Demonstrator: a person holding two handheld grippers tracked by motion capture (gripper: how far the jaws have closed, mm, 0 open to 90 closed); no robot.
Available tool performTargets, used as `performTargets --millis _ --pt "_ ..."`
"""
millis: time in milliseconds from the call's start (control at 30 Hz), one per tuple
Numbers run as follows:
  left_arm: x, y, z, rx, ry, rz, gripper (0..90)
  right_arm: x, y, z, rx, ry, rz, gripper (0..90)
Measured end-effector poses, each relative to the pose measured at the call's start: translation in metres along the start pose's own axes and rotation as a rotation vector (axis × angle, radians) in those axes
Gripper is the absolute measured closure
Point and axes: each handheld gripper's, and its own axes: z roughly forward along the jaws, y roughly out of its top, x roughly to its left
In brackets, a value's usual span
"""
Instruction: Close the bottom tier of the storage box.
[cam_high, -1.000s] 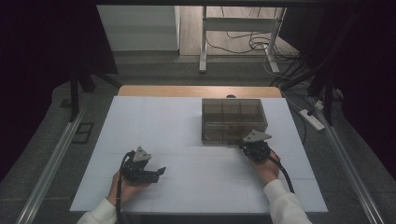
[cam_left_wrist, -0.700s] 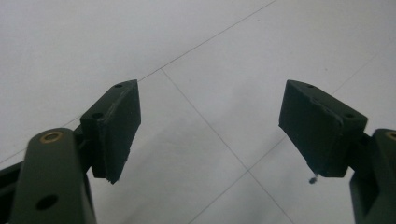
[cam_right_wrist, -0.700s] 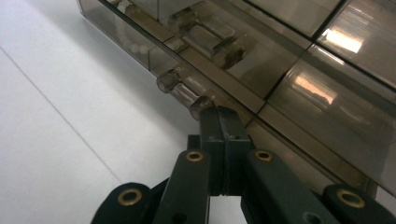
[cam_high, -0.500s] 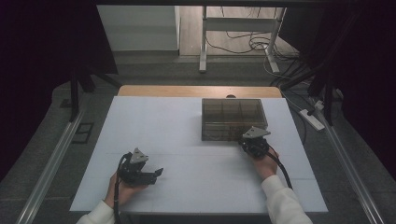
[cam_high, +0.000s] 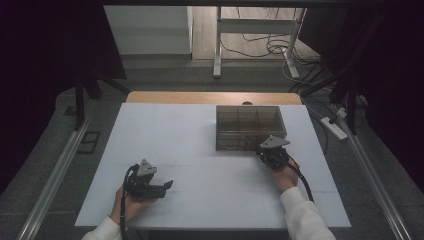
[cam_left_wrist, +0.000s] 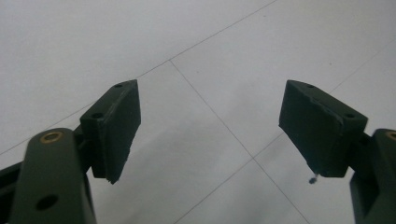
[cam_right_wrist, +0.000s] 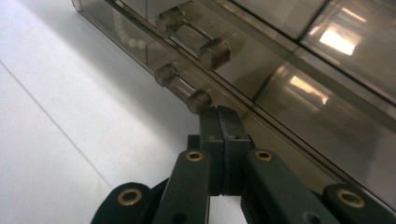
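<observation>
Pressing its two black jaws tight together, the right claw (cam_right_wrist: 219, 114) sits right at the near edge of the see-through brown plastic box with little rooms inside (cam_high: 250, 127). Nothing is between the jaws. Just past its tip is a small clear round latch (cam_right_wrist: 183, 87) on the box's front wall, almost touching the tip, and another latch like it sits a bit farther up.

I think the step is getting the box lid open, and the shut tip looks ready to poke or lift at that latch. The next move needs a small, careful push, so the tip does not slip off the smooth plastic.

Over on the other side, the left claw (cam_high: 159, 188) rests well away from the box, jaws wide apart and holding nothing, with only the white table top (cam_left_wrist: 224, 56) beneath it.
</observation>
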Motion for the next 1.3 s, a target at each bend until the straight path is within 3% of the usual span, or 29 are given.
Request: performTargets --millis 133,300,400,533,667,1000,1300 --pt "0.002 -0.001 0.0 -0.002 0.003 -0.003 21.8 -0.001 -0.005 -0.015 -0.032 0.031 0.014 88.8" --pt "0.005 -0.001 -0.001 -0.008 0.006 -0.008 21.8 0.007 -0.016 -0.036 -0.043 0.092 -0.009 88.0" --pt "0.006 -0.001 -0.002 -0.014 0.009 -0.014 21.8 0.014 -0.018 -0.05 -0.058 0.166 -0.022 65.6" --pt "0.008 -0.003 -0.004 -0.02 0.015 -0.019 21.8 0.019 -0.02 -0.064 -0.093 0.172 0.012 47.1" --pt "0.01 -0.004 -0.006 -0.027 0.016 -0.024 21.8 0.02 -0.029 -0.077 -0.102 0.194 0.048 37.9" --pt "0.014 -0.004 -0.007 -0.038 0.016 -0.04 21.7 0.018 -0.054 -0.101 -0.104 0.192 0.074 31.1" --pt "0.015 -0.003 -0.007 -0.038 0.019 -0.034 21.7 0.017 -0.056 -0.101 -0.112 0.213 0.072 29.8"
